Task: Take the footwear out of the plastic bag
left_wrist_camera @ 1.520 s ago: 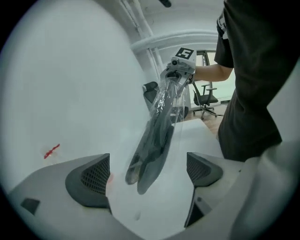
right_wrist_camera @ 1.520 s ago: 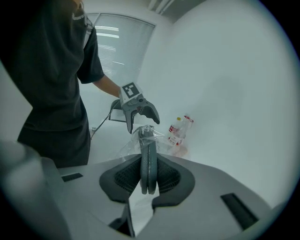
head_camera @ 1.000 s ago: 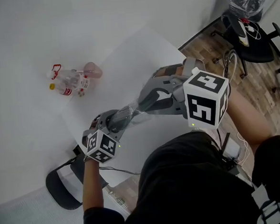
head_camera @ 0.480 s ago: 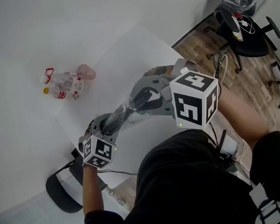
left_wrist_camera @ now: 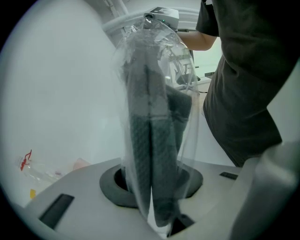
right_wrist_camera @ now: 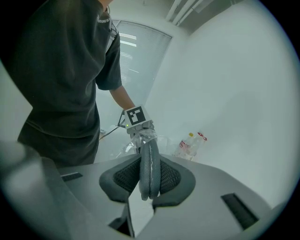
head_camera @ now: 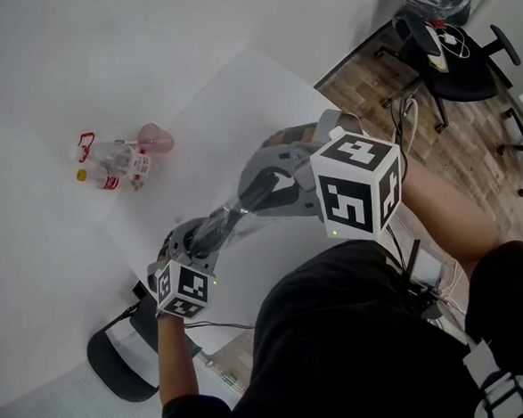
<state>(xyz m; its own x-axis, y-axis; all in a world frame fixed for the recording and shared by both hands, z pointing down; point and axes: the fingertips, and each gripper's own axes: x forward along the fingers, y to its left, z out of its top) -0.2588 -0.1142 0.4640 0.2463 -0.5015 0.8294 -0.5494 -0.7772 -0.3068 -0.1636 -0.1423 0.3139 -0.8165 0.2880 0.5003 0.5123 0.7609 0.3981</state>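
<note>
Both forearms reach forward over the white table (head_camera: 227, 99). The left is low and near the body, the right higher and further out, and the two tools point at each other.

The left gripper (left_wrist_camera: 157, 218) has its jaws nearly together, pinching the lower end of a clear plastic bag (left_wrist_camera: 126, 117) along with the tip of what is inside. The right gripper (right_wrist_camera: 149, 180) has its jaws closing, and its padded faces press on the edges of a pair of grey slippers (right_wrist_camera: 150, 164) held sole to sole.

The slippers span the gap between the two tools above the table. One end sits in the right jaws. The rest is sheathed in the bag, which runs to the left jaws.

Well apart on the table lies a cluster of clear plastic bottles (head_camera: 107, 167).
</note>
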